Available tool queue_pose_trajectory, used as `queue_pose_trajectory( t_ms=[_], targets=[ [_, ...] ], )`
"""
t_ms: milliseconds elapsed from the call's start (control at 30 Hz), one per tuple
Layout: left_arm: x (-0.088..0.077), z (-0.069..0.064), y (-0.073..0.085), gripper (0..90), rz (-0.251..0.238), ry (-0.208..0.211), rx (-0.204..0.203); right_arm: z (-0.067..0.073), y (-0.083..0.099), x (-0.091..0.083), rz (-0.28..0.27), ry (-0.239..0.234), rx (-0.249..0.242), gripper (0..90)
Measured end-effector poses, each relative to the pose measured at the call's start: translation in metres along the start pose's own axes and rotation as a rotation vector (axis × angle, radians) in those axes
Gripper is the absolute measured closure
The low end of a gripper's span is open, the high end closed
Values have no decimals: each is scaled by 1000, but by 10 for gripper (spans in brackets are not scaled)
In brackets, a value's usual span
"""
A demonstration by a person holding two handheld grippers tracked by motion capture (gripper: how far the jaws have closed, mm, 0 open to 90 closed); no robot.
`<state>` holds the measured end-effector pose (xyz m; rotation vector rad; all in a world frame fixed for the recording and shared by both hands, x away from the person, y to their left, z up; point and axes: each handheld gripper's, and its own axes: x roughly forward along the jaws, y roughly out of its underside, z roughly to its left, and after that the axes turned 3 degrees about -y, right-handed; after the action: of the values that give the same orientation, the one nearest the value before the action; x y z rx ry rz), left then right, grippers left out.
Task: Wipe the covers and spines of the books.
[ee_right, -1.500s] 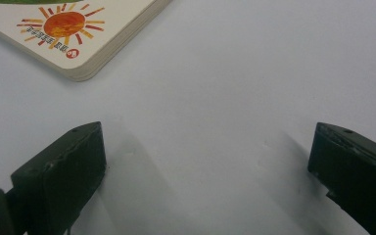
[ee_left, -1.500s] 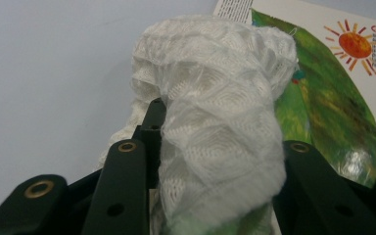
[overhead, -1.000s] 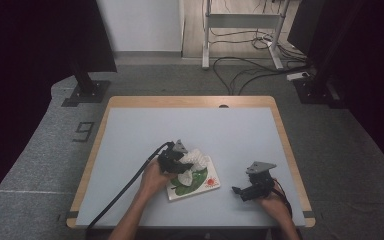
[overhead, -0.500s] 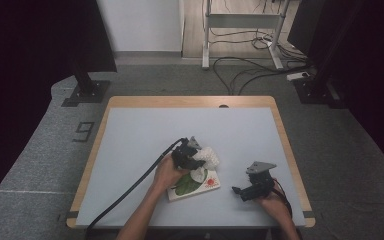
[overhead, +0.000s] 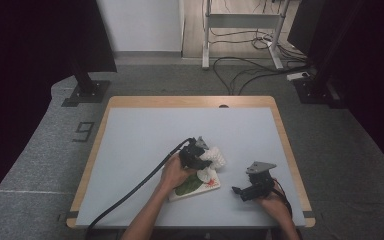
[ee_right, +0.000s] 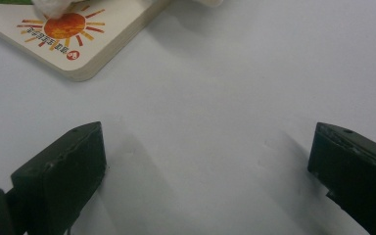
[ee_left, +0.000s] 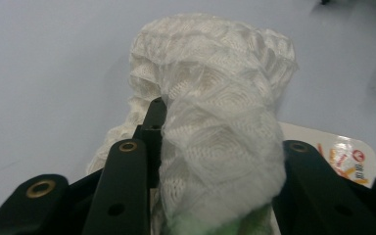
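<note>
While the left gripper (overhead: 200, 152) clamps white mesh netting (ee_left: 215, 127) above a picture board (overhead: 196, 184) near the table's (overhead: 145, 135) front edge, the right gripper (ee_right: 205, 171), open, rests just beside the board.

One white foam net (overhead: 214, 159), one picture board (overhead: 196, 184), two grippers, one table (overhead: 145, 135)

White foam net sleeve (ee_left: 215, 112) bunched, raised over picture board (overhead: 196, 186) near table edge
</note>
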<state>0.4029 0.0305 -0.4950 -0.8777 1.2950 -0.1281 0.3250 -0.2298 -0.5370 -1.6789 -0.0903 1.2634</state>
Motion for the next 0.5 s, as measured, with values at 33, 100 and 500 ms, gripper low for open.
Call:
queue_pose_trajectory(
  t_ms=[33, 100, 500],
  targets=[
    [0, -3, 0, 621, -4, 10, 6, 0, 0, 0, 0, 0, 0, 1],
    [0, -9, 0, 621, -1, 17, 19, 0, 0, 0, 0, 0, 0, 1],
    [-2, -20, 2, 620, 9, 38, 52, 0, 0, 0, 0, 0, -1, 2]
  ],
)
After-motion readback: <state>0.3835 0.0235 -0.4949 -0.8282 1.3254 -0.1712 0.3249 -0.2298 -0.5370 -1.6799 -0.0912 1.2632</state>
